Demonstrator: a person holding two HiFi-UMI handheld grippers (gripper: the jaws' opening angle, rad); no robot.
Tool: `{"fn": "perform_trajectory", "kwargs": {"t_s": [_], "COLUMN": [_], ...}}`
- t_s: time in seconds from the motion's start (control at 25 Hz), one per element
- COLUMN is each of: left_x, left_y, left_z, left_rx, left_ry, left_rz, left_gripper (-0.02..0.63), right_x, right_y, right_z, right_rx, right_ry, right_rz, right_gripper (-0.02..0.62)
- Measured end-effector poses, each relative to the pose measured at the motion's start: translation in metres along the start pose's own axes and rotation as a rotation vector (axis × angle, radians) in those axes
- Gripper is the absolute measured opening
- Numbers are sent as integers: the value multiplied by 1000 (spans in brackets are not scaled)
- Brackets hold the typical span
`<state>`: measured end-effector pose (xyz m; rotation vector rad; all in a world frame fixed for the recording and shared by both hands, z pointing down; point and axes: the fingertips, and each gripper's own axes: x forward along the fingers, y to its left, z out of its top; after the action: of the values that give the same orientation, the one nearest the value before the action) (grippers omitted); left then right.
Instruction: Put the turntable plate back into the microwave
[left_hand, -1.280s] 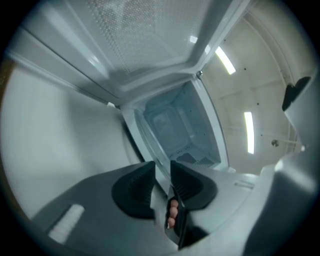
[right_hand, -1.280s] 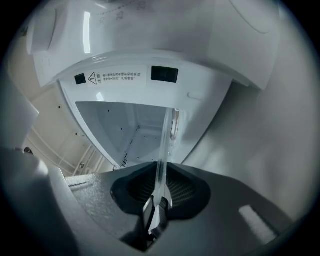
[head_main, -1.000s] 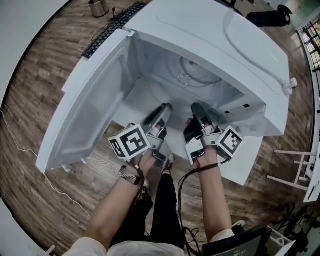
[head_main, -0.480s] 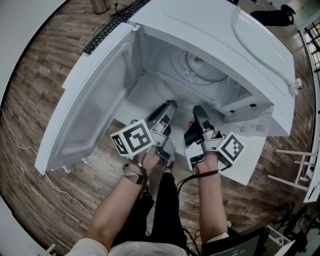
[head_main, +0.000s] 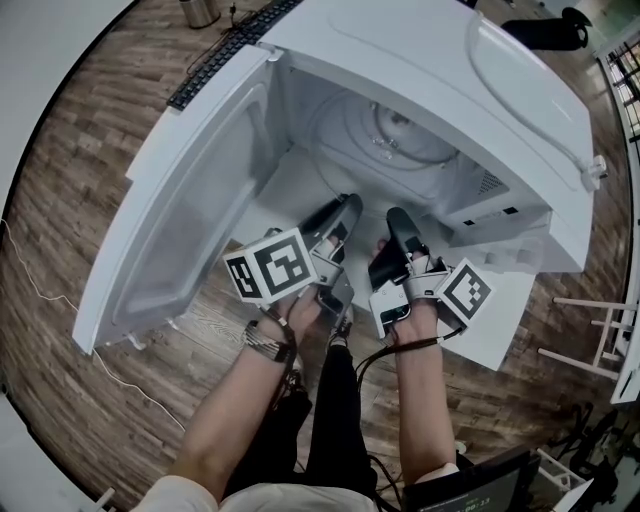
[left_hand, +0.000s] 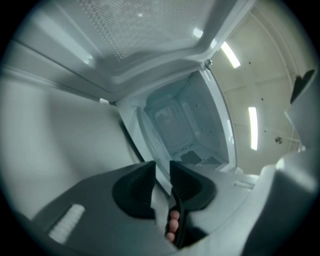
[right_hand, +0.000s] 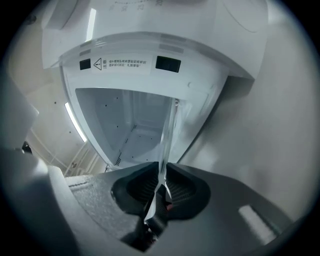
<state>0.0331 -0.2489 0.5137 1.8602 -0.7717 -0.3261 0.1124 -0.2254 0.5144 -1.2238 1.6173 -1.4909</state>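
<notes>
**Plate in the doorway, not yet set down**

Insertion is under way but unfinished. The microwave (head_main: 520, 90) stands with its door (head_main: 190, 220) swung wide, and the glass plate (head_main: 400, 140) already reaches well into the cavity. It is carried by its near rim and seems to float above the cavity floor rather than rest on it. Lowering it onto the centre hub and letting go look like what is left.

The right gripper (head_main: 397, 222) grasps the rim. Its own view shows the glass edge (right_hand: 167, 145) running straight between the ribbed pads, with the jaws closing on it. The left gripper (head_main: 343, 212) sits just beside it on the same rim. Its pads (left_hand: 187, 182) stand close together around a pale strip that I take to be the glass, so it appears clenched on the plate too.

The plate is clear, round and thin-edged, with a raised inner ring. The cavity floor shows faintly through it. It looks smooth and likely slippery.
</notes>
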Motion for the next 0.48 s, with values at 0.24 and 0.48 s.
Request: {"fn": "perform_trajectory", "kwargs": {"t_s": [0.24, 0.48], "left_x": [11, 24], "left_y": [-5, -5], "left_z": [11, 14], "left_rx": [28, 32], "left_ry": [19, 39], "left_rz": [-14, -14], "left_gripper": [101, 103], "right_x": [8, 14], "right_y": [5, 5], "right_z": [8, 18], "right_rx": [14, -1], "right_ry": [-18, -20], "right_rz": [6, 4], "right_gripper": [52, 55]}}
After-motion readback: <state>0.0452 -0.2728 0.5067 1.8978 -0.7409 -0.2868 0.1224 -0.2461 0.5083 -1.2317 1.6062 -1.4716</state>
